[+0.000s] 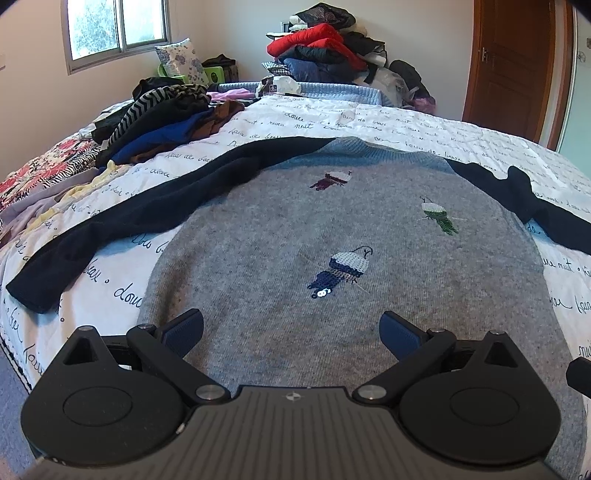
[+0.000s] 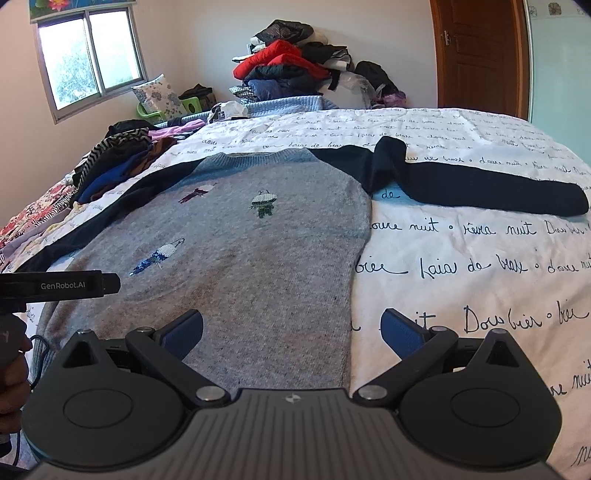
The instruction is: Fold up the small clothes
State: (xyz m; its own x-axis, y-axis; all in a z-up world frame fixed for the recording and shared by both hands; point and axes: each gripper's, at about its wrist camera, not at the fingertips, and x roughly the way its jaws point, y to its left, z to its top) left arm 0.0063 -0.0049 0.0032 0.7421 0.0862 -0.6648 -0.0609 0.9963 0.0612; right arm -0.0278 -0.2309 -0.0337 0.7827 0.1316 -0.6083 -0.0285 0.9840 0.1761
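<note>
A small grey sweater with dark navy sleeves and three embroidered figures lies flat, front up, on the white script-printed bedspread. Its left sleeve stretches out to the left. The right sleeve reaches right, with a bump near the shoulder. My left gripper hovers open over the sweater's lower hem, nothing between its fingers. My right gripper is open too, straddling the sweater's right side edge near the hem. The left tool shows at the left edge of the right wrist view.
A heap of mixed clothes lies on the bed's left side. A taller pile with a red jacket stands behind the bed by the wall. A wooden door is at the right, a window at the left.
</note>
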